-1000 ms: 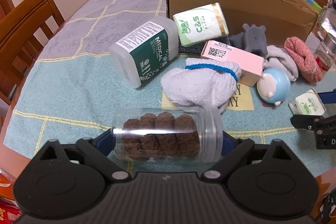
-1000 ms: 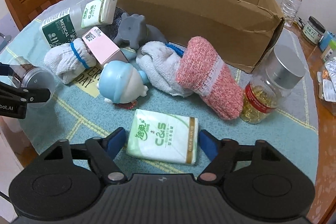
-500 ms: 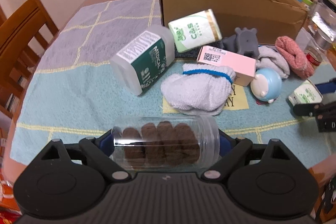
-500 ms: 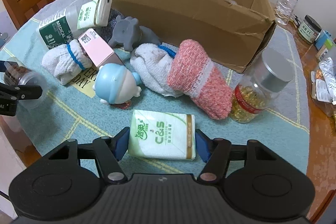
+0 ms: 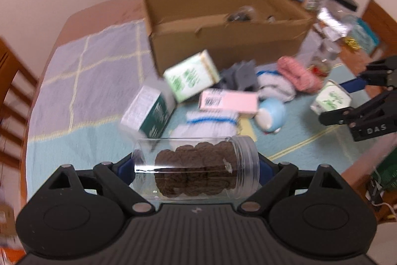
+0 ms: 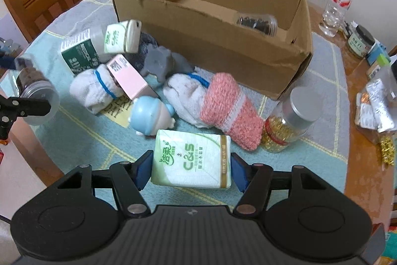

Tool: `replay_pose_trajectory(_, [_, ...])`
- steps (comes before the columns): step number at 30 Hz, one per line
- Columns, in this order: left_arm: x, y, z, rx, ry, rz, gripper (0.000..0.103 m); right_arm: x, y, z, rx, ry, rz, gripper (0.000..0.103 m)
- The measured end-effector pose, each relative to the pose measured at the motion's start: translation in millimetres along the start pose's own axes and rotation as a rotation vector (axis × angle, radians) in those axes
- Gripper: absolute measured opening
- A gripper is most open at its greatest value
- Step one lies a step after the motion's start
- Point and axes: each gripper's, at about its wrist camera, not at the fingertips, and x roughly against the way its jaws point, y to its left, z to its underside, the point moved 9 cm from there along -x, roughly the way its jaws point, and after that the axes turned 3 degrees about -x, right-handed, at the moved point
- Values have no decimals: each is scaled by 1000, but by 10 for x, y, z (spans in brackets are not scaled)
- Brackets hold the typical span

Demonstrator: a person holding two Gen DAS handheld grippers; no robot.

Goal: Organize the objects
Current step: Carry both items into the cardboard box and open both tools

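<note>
Clear plastic jar of brown cookies [image 5: 196,169], lying crosswise between the blue pads of the left gripper [image 5: 196,171]: the jaws stand wide and press on the jar's base and its lidded end, so the jar is gripped and hangs clear of the table cloth [image 5: 82,131], above the table's near edge. In the right wrist view the same jar [image 6: 34,88] shows at the far left, beyond the cloth's left edge.

Green-and-white tissue pack [image 6: 192,160], held flat between the pads of the right gripper [image 6: 192,170]: the jaws are part closed, one pad against each short side of the pack, which is lifted off the cloth near its front edge. The left wrist view shows this pack [image 5: 331,101] in the other gripper at the right edge of the table.

Cardboard box [image 6: 248,49], open at the top, toward the far edge of the table; a second clear jar [image 6: 256,24] lies inside it against the right end.

Between box and grippers, on the cloth: a green-labelled bottle [image 6: 79,54], another tissue pack [image 6: 121,37] leaning on it, a pink carton [image 6: 130,80], a white rolled sock with blue band [image 6: 95,87], a grey toy [image 6: 158,62], a blue-capped figure [image 6: 148,117], a pink knitted sock [image 6: 230,111] and a jar of yellow capsules [image 6: 285,128] just beside the box's near right corner.
</note>
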Motion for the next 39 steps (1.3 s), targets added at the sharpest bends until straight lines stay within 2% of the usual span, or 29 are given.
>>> replay_pose_trajectory(8, [224, 24, -728, -100, -80, 64, 91, 418, 5, -391, -48, -74, 5, 69])
replay_pose_trajectory(12, [235, 42, -1201, -109, -140, 62, 91, 561, -67, -667, -30, -121, 2, 69])
replay_pose_trajectory(17, [87, 88, -1747, -98, -190, 38, 91, 606, -212, -1099, -5, -181, -24, 69])
replay_pose_trajectory(22, [-241, 186, -2160, -52, -186, 15, 91, 577, -361, -1531, -12, -235, -41, 69])
replay_pose_trajectory(24, [-379, 216, -2280, -38, -179, 7, 91, 540, -406, -1681, -9, -253, -53, 71])
replay_pose_trajectory(25, [-450, 230, -2307, -36, -173, 5, 91, 521, -421, -1728, -7, -259, -57, 79])
replay_pose_trajectory(26, [-533, 243, -2339, -29, -161, 0, 91, 505, -444, -1772, -11, -266, -51, 91])
replay_pose_trajectory(28, [-665, 258, -2361, -24, -143, -11, 91, 499, -485, -1815, -17, -294, -50, 102])
replay_pose_trajectory(33, [-939, 276, -2387, -18, -105, -40, 94, 443, -551, -1752, -25, -284, -72, 103])
replay_pose_trajectory(39, [-1006, 382, -2392, 28, -94, -66, 96, 382, -660, -1638, -49, -262, -52, 103])
